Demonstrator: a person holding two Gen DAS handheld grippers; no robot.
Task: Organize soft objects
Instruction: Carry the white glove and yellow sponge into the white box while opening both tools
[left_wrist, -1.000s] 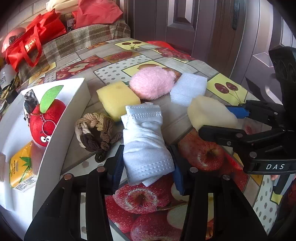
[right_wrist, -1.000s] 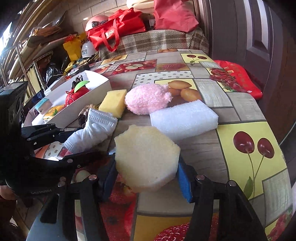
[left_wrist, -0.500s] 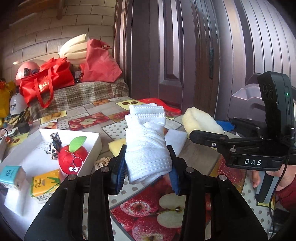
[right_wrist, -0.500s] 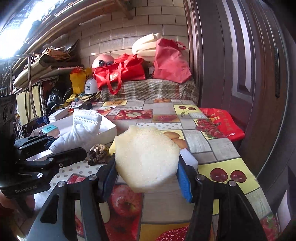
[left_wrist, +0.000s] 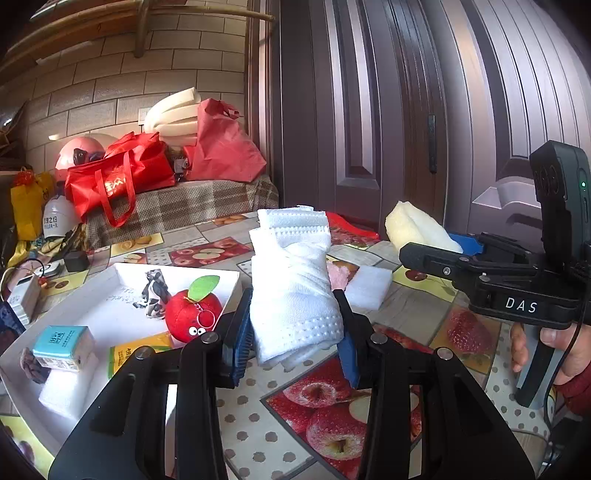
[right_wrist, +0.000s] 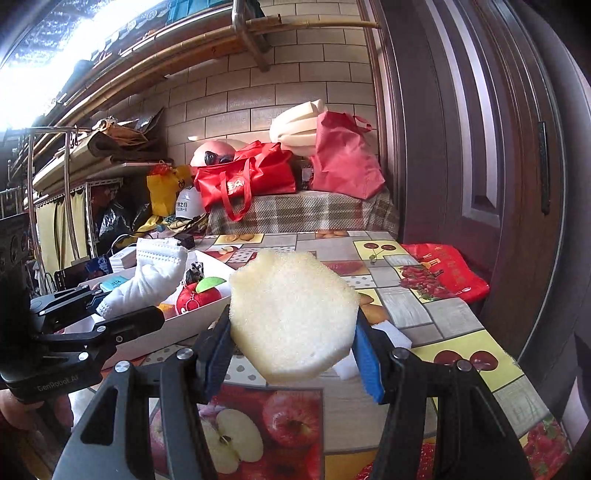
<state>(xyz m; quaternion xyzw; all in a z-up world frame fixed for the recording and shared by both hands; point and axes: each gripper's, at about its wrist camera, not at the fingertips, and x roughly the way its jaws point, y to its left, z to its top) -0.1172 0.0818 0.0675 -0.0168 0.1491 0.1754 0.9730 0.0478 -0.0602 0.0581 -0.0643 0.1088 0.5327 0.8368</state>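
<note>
My left gripper (left_wrist: 293, 332) is shut on a rolled white face mask (left_wrist: 291, 280) and holds it above the table, just right of the white tray (left_wrist: 110, 314). My right gripper (right_wrist: 291, 343) is shut on a pale yellow sponge (right_wrist: 291, 314), also held in the air. The sponge (left_wrist: 413, 227) and the right gripper (left_wrist: 458, 254) show at the right in the left wrist view. The mask (right_wrist: 151, 280) and the left gripper (right_wrist: 99, 314) show at the left in the right wrist view, over the tray (right_wrist: 177, 328).
The tray holds a red plush apple (left_wrist: 192, 314), a blue tissue pack (left_wrist: 61, 347), a yellow packet (left_wrist: 140, 350) and white foam (left_wrist: 66, 387). A white foam block (left_wrist: 369, 288) and a pink fluffy thing (left_wrist: 340, 275) lie on the fruit-print tablecloth (left_wrist: 314, 406). A dark door (left_wrist: 406, 110) stands behind.
Both grippers have risen from the table with the mask and the sponge. The views tilted up, so the far wall and the door now fill the top.
</note>
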